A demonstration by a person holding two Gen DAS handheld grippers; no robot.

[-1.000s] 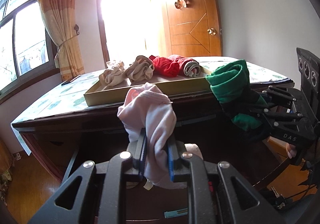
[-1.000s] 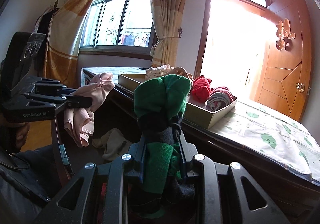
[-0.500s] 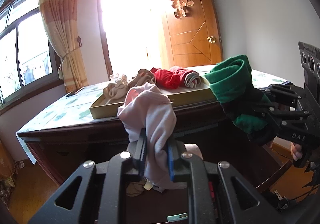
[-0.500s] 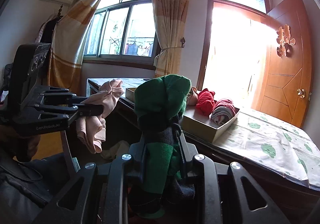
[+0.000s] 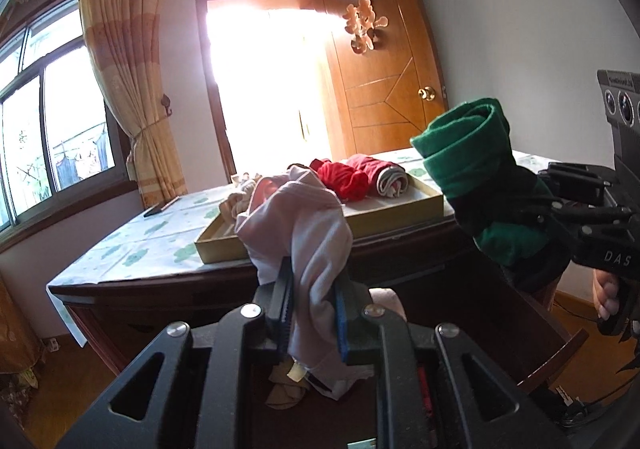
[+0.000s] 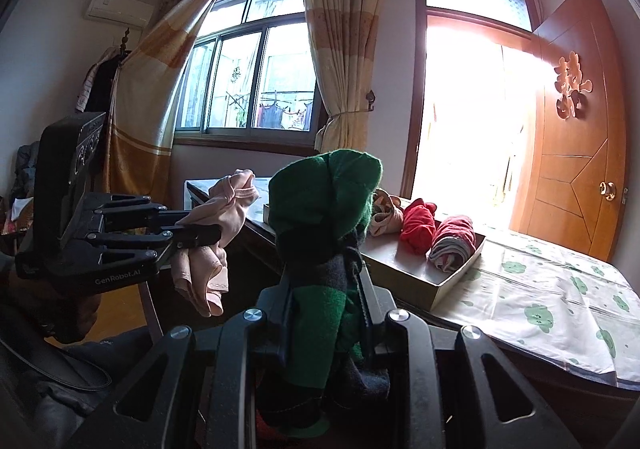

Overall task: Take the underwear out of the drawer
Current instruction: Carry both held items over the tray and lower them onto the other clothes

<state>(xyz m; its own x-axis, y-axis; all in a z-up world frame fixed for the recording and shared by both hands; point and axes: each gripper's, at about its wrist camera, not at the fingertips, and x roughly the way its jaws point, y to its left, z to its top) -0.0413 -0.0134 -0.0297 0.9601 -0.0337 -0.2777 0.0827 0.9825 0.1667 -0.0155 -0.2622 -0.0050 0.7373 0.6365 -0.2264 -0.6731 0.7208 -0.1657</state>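
Observation:
My left gripper (image 5: 310, 289) is shut on pale pink underwear (image 5: 304, 221), which bunches above the jaws and hangs below them. In the right wrist view the same left gripper (image 6: 200, 235) holds that pink underwear (image 6: 216, 221) at the left. My right gripper (image 6: 326, 269) is shut on a green and black rolled piece of underwear (image 6: 324, 201); the left wrist view shows this green roll (image 5: 472, 165) at the right. Both are held in the air in front of the desk, above the open drawer (image 5: 552, 349). More cloth (image 5: 284, 393) lies in the drawer below.
A shallow yellow box (image 5: 400, 209) on the desk (image 5: 120, 249) holds beige, red (image 5: 344, 179) and striped (image 5: 390, 177) rolled garments. In the right wrist view the box (image 6: 448, 281) sits on the patterned cloth (image 6: 560, 301). Windows, curtains and a wooden door (image 5: 384, 89) stand behind.
Both views have tilted upward a little: the desk and box sit lower in the pictures and more wall and window show. Both grips are unchanged.

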